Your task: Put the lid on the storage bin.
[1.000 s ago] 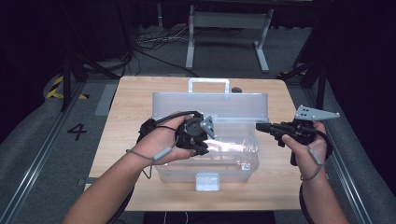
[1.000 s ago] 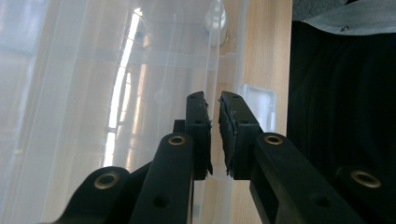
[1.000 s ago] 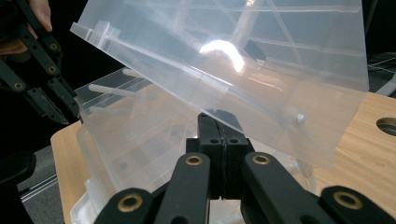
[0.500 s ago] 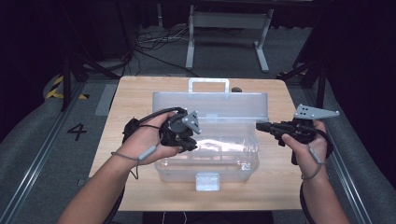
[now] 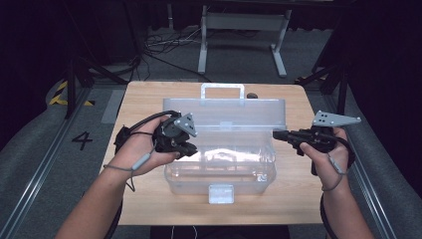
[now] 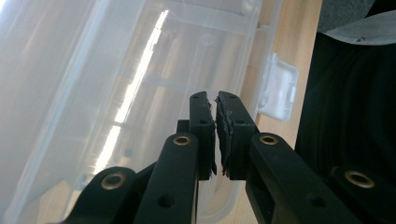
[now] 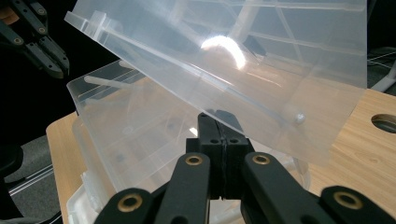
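A clear plastic box (image 5: 219, 169) stands mid-table (image 5: 144, 99), its raised lid (image 5: 224, 114) leaning before the right gripper (image 5: 278, 135), whose jaws are pressed together. The left gripper (image 5: 191, 149), at the box's left wall, has just been closing; its jaws are nearly together on nothing.

Counted on site: one clear plastic box (image 5: 219, 169), with one lid (image 5: 226, 113), one carry handle (image 5: 222, 89) and one front latch (image 5: 220, 193). One wooden table (image 5: 144, 97) under it. Two grippers: left gripper (image 5: 191, 148), right gripper (image 5: 275, 134). Two hands, two forearms. One white metal frame (image 5: 244, 22) behind; one floor number "4" (image 5: 82, 140)
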The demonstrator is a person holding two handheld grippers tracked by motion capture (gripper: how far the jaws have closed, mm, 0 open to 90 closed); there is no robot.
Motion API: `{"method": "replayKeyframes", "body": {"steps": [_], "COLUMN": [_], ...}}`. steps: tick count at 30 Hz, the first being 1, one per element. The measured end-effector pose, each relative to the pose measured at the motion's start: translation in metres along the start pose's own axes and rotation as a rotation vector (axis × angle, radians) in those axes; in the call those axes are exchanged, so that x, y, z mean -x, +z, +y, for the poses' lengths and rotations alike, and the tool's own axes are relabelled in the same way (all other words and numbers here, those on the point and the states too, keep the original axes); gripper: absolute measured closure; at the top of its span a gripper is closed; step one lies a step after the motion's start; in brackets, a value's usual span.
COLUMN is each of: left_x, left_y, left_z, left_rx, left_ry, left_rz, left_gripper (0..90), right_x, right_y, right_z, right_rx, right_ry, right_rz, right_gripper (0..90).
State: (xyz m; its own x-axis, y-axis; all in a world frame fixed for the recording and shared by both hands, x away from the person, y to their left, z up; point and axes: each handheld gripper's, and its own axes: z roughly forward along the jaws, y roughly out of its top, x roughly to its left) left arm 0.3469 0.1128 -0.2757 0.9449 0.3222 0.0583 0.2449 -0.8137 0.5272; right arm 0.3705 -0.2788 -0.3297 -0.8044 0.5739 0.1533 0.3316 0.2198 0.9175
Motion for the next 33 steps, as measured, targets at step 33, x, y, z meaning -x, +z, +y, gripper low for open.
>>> {"method": "replayKeyframes", "body": {"steps": [33], "left_x": [-0.044], "left_y": [-0.020], "left_z": [-0.088], "left_rx": [0.088], "left_ry": [-0.276], "left_rz": [0.077], "left_gripper": [86.3], "right_x": [-0.002], "right_y": [-0.007], "right_z": [-0.002], "right_rx": [-0.003], "right_ry": [0.000], "right_rz": [-0.021], "right_gripper": [90.0]}}
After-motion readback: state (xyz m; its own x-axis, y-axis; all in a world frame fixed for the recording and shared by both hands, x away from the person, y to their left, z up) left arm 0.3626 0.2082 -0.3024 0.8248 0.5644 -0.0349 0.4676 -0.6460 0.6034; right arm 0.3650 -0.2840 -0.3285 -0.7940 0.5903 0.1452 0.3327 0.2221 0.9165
